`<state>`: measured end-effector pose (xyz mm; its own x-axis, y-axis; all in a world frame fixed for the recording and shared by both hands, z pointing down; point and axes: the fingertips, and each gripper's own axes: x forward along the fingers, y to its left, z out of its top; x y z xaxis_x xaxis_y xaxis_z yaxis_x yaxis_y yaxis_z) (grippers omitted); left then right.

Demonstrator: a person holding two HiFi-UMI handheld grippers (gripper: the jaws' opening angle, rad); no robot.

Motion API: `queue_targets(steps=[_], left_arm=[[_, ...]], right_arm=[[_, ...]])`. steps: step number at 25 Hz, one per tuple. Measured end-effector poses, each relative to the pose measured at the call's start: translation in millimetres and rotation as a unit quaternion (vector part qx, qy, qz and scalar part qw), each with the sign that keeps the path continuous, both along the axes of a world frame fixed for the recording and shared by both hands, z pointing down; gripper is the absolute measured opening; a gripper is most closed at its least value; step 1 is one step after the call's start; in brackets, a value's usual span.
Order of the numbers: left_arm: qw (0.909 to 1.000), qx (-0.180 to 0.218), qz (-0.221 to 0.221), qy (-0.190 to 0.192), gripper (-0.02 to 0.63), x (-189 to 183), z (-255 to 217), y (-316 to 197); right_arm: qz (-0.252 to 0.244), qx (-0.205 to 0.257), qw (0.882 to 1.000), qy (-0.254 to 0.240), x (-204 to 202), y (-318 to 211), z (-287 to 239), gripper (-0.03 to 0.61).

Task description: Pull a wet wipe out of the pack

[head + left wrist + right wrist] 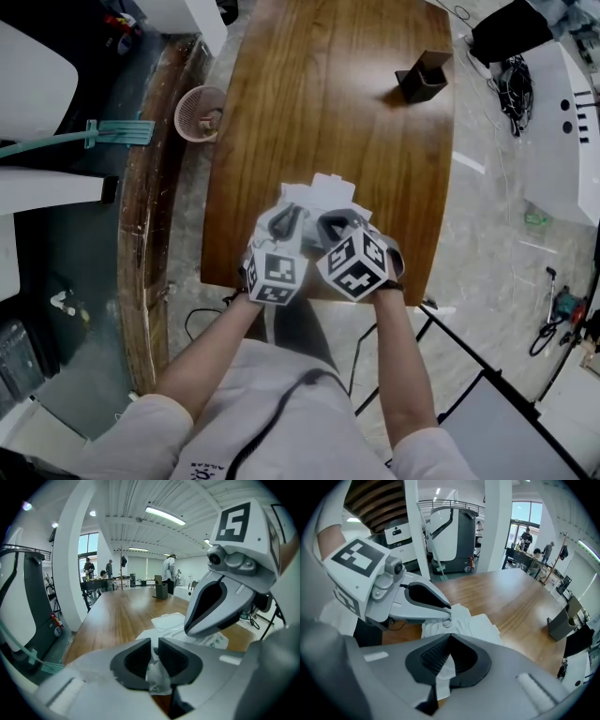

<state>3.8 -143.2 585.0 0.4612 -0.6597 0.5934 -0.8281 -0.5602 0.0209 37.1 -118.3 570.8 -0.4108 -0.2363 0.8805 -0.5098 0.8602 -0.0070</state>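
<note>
The white wet-wipe pack (323, 192) lies near the front edge of the wooden table (309, 94), its flap lid (169, 619) open. My left gripper (155, 657) is shut on a crumpled white corner of the pack's wrapping. My right gripper (449, 654) is shut on a thin white wet wipe (440, 679) that hangs between its pads. In the head view, the left gripper (286, 225) and the right gripper (333, 227) sit side by side over the pack and hide most of it. In the right gripper view, the pack (480, 627) lies just beyond my jaws.
A black open box (424, 77) stands at the table's far right. On the floor to the left are a pink basket (199, 112) and a teal broom (112, 133). Cables and equipment lie on the floor at the right. Several people stand far off in the room.
</note>
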Motion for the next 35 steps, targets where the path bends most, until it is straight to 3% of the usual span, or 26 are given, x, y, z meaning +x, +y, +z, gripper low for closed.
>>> queue_targets(steps=[5,11,15,21,35], left_arm=[[1.0000,0.001,0.000,-0.005,0.060,-1,2,0],[1.0000,-0.001,-0.004,-0.003,0.060,-1,2,0],[1.0000,-0.002,-0.002,-0.003,0.060,0,2,0],[1.0000,-0.003,-0.002,-0.004,0.060,-1,2,1],[1.0000,0.001,0.000,-0.007,0.060,0,1,-1]], right_arm=[[0.032,0.012,0.999,-0.039,3,-6,-18,0.006],[-0.016,0.019,1.000,0.005,7,-1,-9,0.008],[-0.037,-0.003,0.999,0.016,0,7,4,0.095],[-0.032,0.000,0.999,0.027,-3,0,13,0.017],[0.020,0.001,0.999,-0.033,2,-1,-5,0.006]])
